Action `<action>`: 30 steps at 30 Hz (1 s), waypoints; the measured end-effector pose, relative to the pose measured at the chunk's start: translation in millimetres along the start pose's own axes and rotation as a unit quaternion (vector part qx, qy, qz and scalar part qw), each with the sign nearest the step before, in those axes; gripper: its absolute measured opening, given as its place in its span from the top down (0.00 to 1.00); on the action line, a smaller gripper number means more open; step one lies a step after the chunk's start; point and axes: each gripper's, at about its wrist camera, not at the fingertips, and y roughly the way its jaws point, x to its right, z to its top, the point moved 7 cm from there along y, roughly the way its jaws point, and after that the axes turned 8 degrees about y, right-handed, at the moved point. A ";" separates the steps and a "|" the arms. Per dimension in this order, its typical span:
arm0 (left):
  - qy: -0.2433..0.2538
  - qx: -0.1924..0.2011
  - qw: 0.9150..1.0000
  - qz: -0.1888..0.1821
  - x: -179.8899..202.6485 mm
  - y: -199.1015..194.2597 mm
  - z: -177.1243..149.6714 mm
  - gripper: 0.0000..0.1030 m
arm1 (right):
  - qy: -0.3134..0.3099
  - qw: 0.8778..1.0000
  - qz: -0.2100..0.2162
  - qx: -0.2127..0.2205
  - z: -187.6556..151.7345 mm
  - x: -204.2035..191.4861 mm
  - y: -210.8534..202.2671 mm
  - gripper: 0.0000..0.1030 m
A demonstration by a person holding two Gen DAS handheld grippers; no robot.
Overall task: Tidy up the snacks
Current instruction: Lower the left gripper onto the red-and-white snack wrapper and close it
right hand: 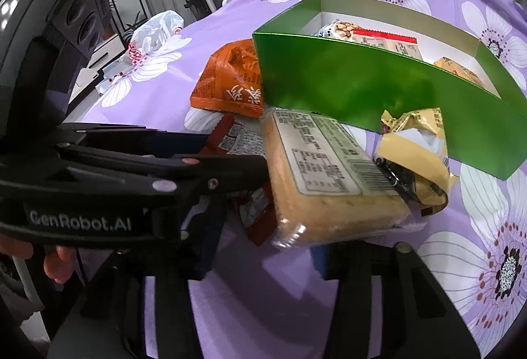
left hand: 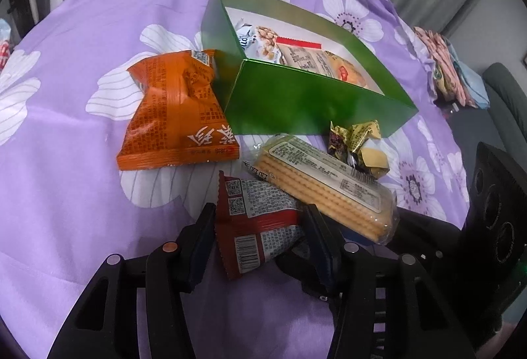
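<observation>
purple flowered cloth (left hand: pixel 82 115) covers the surface, with an open green box (left hand: pixel 296 102) at its middle. several snacks already lie inside the box. still outside, close by its near wall: an orange packet (left hand: pixel 171 115), a small yellow wrapped snack (left hand: pixel 359 145), a clear-wrapped cracker pack (left hand: pixel 326 191) and a red packet (left hand: pixel 257 227). the left gripper (left hand: pixel 260 237) is clamped on the red packet. the right gripper (right hand: pixel 273 243) is closed around the cracker pack's near end. judging by this, sorting is roughly half done.
</observation>
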 end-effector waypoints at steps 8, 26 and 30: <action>-0.026 0.010 1.000 -0.001 -7.1 -21.4 -8.5 0.53 | 0.013 0.999 0.037 0.017 -3.5 -10.6 -10.7 0.76; -0.050 0.026 0.998 0.019 -18.0 -51.8 -25.5 0.55 | -0.012 0.997 0.072 0.000 -12.4 -53.8 -12.3 0.90; -0.076 0.010 0.997 0.012 -28.6 -45.2 -34.7 0.55 | 0.012 0.997 0.071 -0.015 -18.0 -49.7 -9.2 0.45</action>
